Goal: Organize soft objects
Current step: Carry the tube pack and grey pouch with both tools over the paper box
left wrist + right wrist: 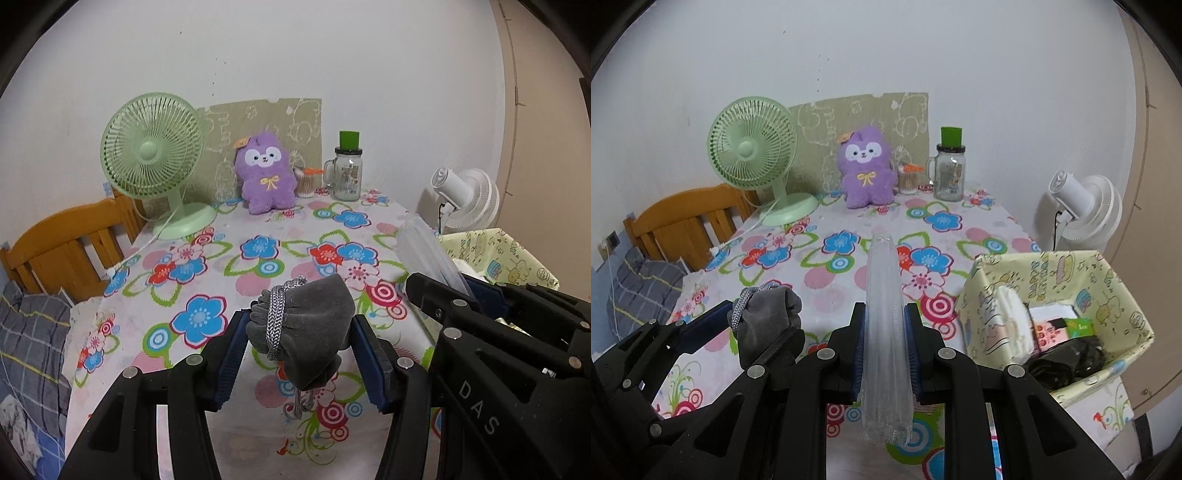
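My left gripper [301, 325] is shut on a grey velvet pouch [314, 332] wound with a silver braided cord, held above the flowered tablecloth [258, 236]. The pouch also shows in the right wrist view [768, 317], left of my right gripper. My right gripper [885, 339] is shut on a clear plastic packet [884, 314], held upright on edge. The packet shows at the right in the left wrist view [424, 251]. A yellow patterned storage box [1108, 280] stands to the right with several items inside. A purple plush toy [866, 166] sits at the table's back.
A green desk fan [753, 147] stands back left with its cord across the cloth. A glass jar with a green lid [949, 173] and a cotton swab cup [908, 181] stand beside the plush. A white fan [1086, 206] is off the right edge, a wooden chair [690, 221] at left.
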Tool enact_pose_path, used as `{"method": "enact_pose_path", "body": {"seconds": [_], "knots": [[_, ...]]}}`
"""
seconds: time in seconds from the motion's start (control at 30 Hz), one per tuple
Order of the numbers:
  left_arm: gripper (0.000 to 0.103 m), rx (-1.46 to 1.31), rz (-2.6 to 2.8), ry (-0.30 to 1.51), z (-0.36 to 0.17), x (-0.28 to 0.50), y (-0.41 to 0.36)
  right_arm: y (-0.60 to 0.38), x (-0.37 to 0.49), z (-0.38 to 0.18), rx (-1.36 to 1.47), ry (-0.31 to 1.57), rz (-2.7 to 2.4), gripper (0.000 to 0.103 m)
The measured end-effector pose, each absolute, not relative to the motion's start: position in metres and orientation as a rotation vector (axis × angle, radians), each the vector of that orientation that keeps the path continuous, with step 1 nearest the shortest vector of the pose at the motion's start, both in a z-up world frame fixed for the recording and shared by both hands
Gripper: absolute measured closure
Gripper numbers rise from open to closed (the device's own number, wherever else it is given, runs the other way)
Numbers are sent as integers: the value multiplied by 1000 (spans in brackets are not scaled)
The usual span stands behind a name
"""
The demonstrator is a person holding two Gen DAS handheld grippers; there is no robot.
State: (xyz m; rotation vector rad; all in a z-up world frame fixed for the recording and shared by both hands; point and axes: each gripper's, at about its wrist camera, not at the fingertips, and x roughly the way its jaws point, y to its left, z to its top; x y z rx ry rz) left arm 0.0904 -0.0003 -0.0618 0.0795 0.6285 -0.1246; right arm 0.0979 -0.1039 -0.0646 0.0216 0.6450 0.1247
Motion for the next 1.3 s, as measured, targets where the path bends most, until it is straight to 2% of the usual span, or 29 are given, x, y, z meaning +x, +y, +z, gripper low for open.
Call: {"method": "enact_pose_path", "body": {"seconds": [0.53, 1.3], "knots": [[45, 84, -189, 585, -43, 94, -43, -150, 97, -44, 31, 597, 76, 80], [45, 108, -322, 612, -51, 115, -133, -242, 106, -56, 90, 612, -61, 80]]}}
